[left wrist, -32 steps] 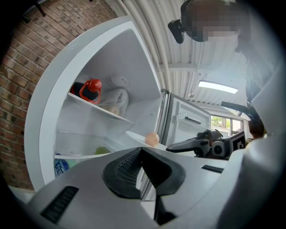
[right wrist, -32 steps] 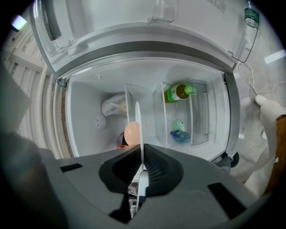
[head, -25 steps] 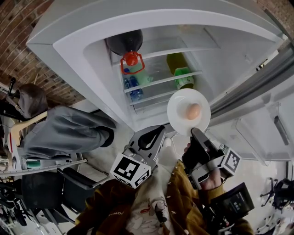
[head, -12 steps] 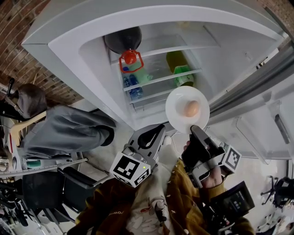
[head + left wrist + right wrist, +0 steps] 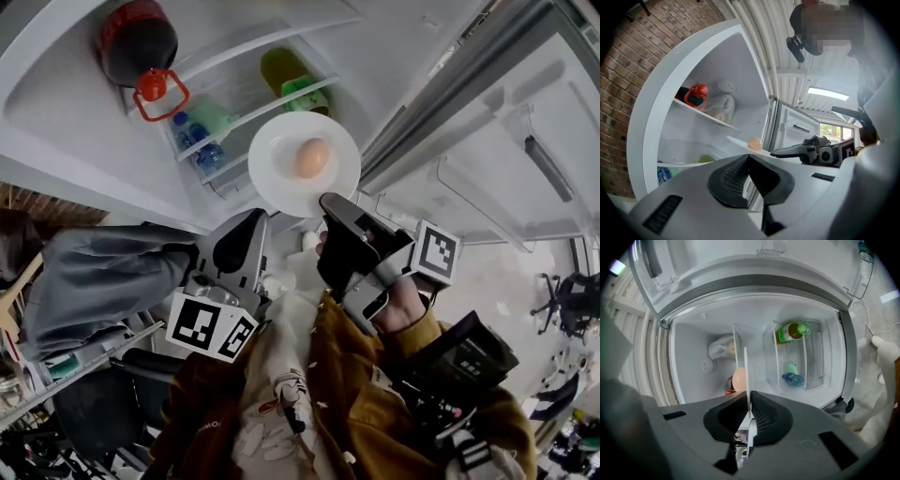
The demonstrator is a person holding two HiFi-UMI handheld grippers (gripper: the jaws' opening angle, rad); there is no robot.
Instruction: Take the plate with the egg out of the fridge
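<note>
Right gripper (image 5: 328,200) jaws clamped on the white plate (image 5: 279,161) rim, left gripper (image 5: 257,218) jaws pressed together, empty, egg (image 5: 312,157) on plate just outside the open fridge (image 5: 56,122), plate edge-on and egg half hidden in right gripper view.

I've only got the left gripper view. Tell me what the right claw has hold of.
Observer: The right gripper view shows the right claw shut on the plate, gripping its rim, which is seen edge-on.
Operator: Report where the egg sits on it.
Observer: In the head view the egg lies near the plate's middle, away from the rim.
Operator: Now place my left claw for me.
Observer: In the head view the left claw sits beside the right one, short of the plate and not touching it.
</note>
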